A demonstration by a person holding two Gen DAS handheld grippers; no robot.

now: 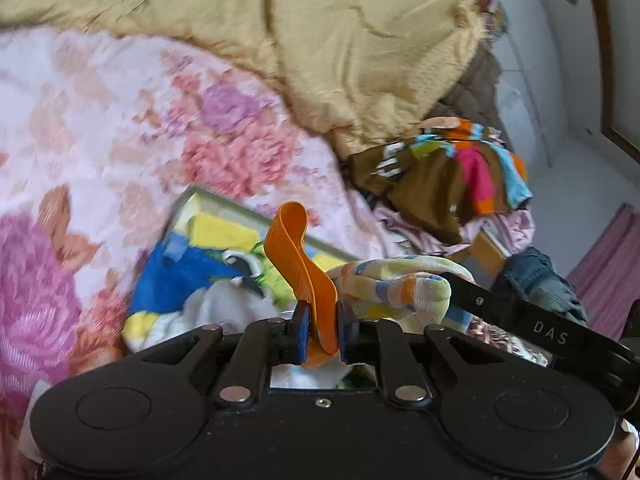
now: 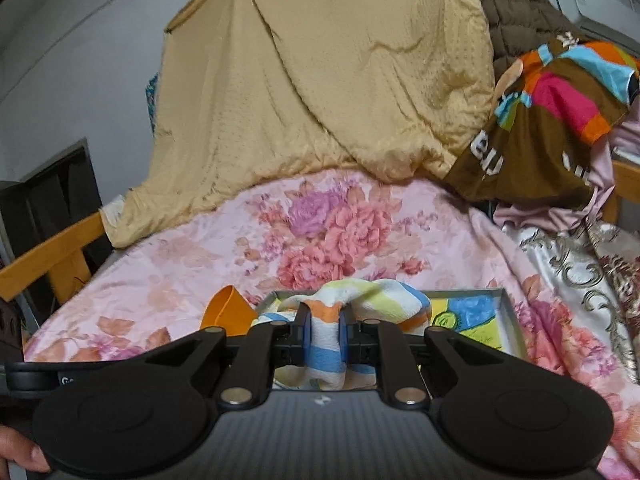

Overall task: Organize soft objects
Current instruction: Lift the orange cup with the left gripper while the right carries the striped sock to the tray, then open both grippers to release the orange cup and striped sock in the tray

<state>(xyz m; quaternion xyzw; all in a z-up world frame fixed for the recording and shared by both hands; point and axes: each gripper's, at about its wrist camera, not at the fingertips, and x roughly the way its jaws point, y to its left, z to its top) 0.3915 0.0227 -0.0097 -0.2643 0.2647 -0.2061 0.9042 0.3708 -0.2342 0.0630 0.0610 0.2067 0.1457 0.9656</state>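
Note:
My left gripper (image 1: 323, 322) is shut on an orange ribbed elastic band (image 1: 298, 248) that curls upward from the jaws; the band also shows in the right wrist view (image 2: 228, 310). My right gripper (image 2: 323, 330) is shut on a striped pastel cloth (image 2: 360, 300), held just above a grey tray (image 2: 510, 320); the cloth shows in the left wrist view (image 1: 396, 284) beside the band. The tray (image 1: 224, 200) lies on the floral bedspread and holds a blue, yellow and white cloth (image 1: 192, 264).
A pink floral bedspread (image 2: 320, 232) covers the bed. A tan quilt (image 2: 320, 80) is heaped at the back. A brown multicoloured garment (image 2: 552, 120) and other clothes pile at the right. A wooden bed rail (image 2: 52, 248) is at the left.

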